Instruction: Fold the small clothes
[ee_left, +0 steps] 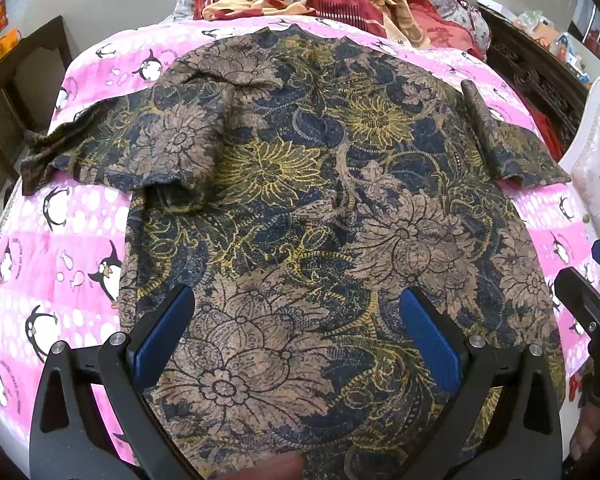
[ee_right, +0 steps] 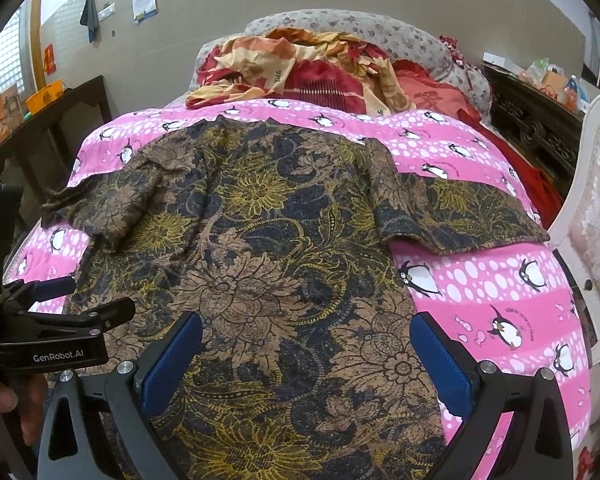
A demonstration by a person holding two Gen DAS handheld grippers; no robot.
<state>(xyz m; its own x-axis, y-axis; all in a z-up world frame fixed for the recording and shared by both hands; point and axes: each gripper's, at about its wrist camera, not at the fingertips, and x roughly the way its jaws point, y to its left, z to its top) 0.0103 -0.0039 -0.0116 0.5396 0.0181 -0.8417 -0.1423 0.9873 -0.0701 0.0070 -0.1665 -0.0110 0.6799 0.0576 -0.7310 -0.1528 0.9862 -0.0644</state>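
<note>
Left tool: the left tool [ee_left: 296,336] hangs with its two blue-padded fingers spread wide, nothing between them, over the near hem area of the garment; in the right wrist view it shows at the left edge [ee_right: 60,300].
Right tool: the right tool [ee_right: 306,356] is likewise spread wide and empty above the near part of the cloth, just right of the left tool.
Garment: one dark navy, tan and yellow flower-printed short-sleeved shirt [ee_left: 320,220] lies flat ahead of both tools, hem nearest, neck farthest.
Sleeves: two; the left sleeve [ee_left: 92,148] is rumpled and reaches toward the bed's left edge, the right sleeve [ee_right: 468,216] lies flat, pointing toward the right edge.
Edges and room: the pink penguin-printed quilt [ee_right: 500,304] shows as bare strips on both sides of the shirt, wider to the right of the right tool.
Beyond the shirt: a heap of red and cream flowered bedding [ee_right: 300,72] sits past the neck, against a grey flowered pillow [ee_right: 380,28].
Right side: a white padded chair [ee_right: 596,220] stands close beside the bed's right edge.
Left side: a dark wooden side table [ee_right: 60,120] stands apart from the bed.
</note>
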